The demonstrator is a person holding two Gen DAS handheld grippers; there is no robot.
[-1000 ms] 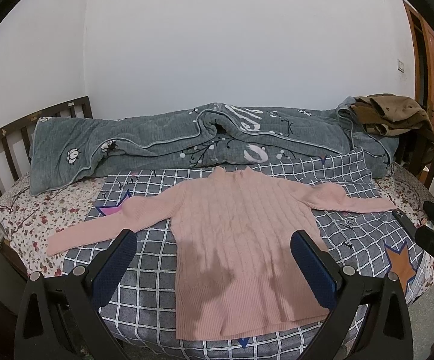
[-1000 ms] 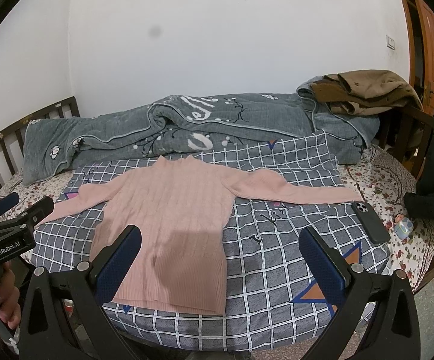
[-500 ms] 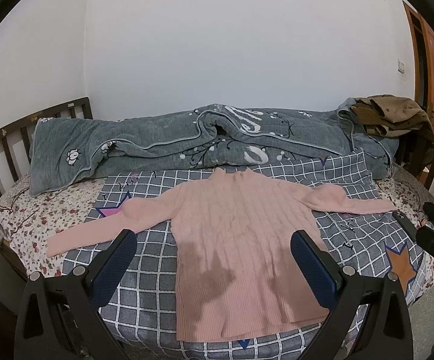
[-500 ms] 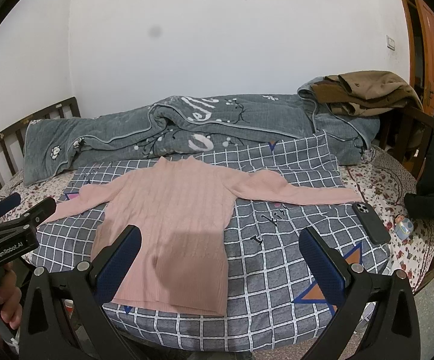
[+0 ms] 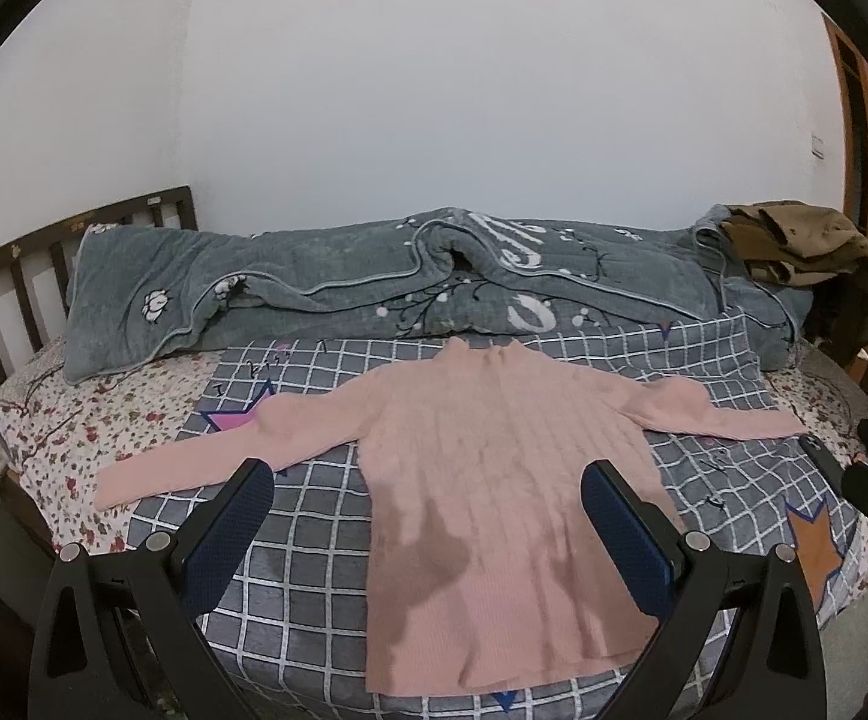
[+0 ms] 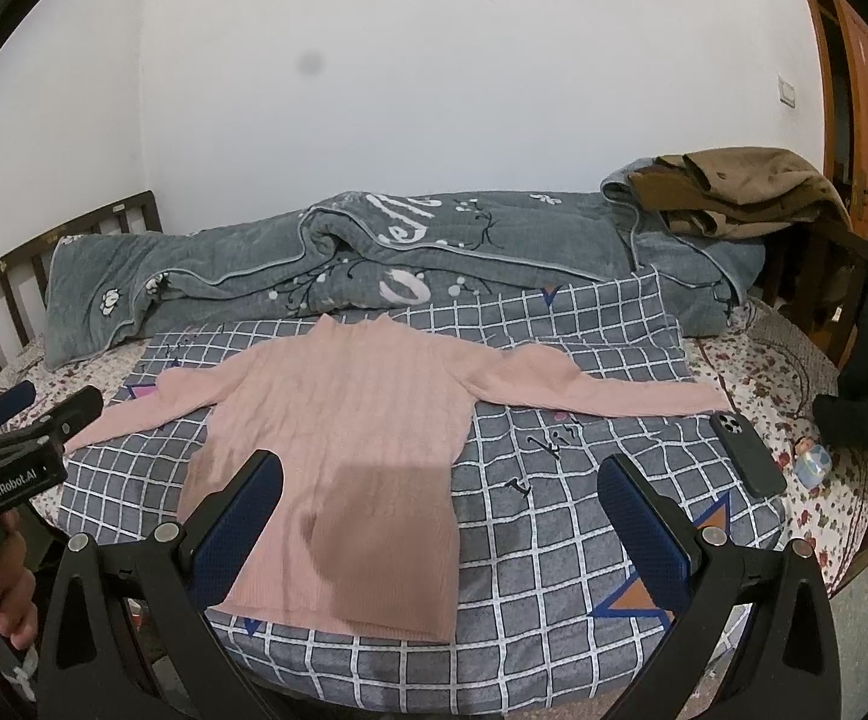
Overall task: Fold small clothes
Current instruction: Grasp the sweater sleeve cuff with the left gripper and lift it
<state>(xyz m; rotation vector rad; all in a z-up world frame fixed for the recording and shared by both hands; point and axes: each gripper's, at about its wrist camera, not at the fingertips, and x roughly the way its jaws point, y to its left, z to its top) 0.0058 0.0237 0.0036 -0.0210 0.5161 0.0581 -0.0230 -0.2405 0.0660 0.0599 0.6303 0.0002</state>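
A small pink knit sweater (image 5: 493, 480) (image 6: 350, 438) lies flat on a grey checked sheet (image 5: 314, 540) (image 6: 553, 510), both sleeves spread out to the sides and the hem toward me. My left gripper (image 5: 428, 534) hovers open above the hem, holding nothing. Over the hem's right side and the bare sheet, my right gripper (image 6: 439, 528) is also open and empty. In the right wrist view the left gripper (image 6: 26, 420) shows at the left edge, held by a hand.
A rolled grey quilt (image 5: 434, 288) lies along the back of the bed. Brown clothes (image 6: 733, 192) are piled at the back right. A dark phone (image 6: 745, 450) and a small bottle (image 6: 811, 462) lie at the right edge. A wooden headboard (image 5: 14, 276) stands left.
Both grippers have stayed nearly still, with only a slight drift of the views. The sweater has not moved.
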